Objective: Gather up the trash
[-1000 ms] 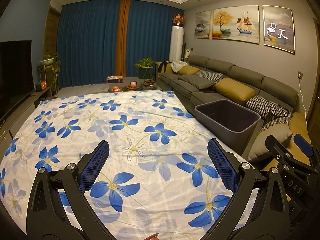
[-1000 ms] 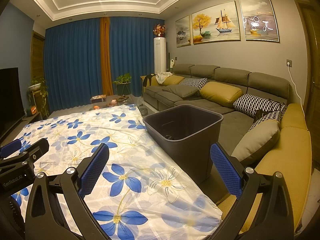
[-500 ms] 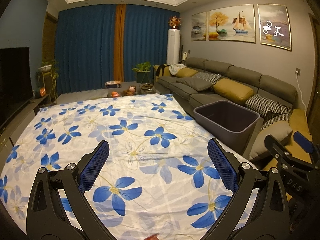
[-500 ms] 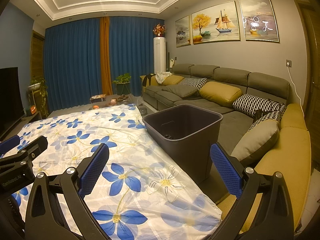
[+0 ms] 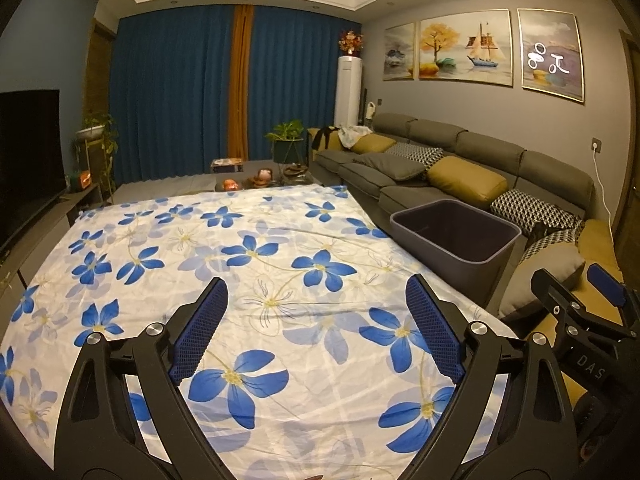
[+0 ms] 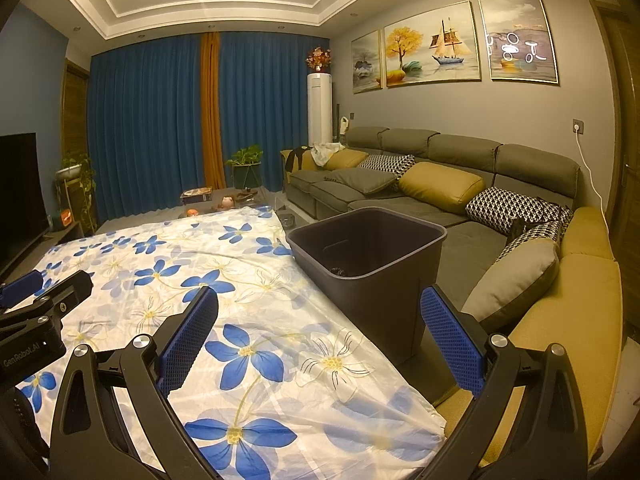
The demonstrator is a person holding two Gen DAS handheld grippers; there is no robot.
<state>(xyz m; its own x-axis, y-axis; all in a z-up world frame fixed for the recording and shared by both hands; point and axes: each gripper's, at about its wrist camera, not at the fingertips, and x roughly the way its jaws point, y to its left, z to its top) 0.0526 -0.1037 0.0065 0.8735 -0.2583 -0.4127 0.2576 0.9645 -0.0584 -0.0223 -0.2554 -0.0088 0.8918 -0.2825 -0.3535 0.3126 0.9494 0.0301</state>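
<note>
A dark grey trash bin (image 6: 384, 280) stands on the floor at the right edge of a table covered with a white cloth with blue flowers (image 6: 200, 280). It also shows in the left wrist view (image 5: 456, 240). A few small dark scraps (image 6: 340, 270) lie inside the bin. My left gripper (image 5: 316, 328) is open and empty above the cloth. My right gripper (image 6: 320, 340) is open and empty over the cloth's right edge, just short of the bin. No loose trash shows on the cloth (image 5: 240, 260).
A long grey sofa (image 6: 440, 184) with yellow and patterned cushions runs along the right wall behind the bin. A low table with small objects (image 5: 260, 178) and a potted plant (image 5: 288, 144) stand beyond the cloth. A TV (image 5: 28, 160) is on the left.
The left view has tilted and risen a little, so more of the room shows. The right gripper has barely moved. Both stay open and empty.
</note>
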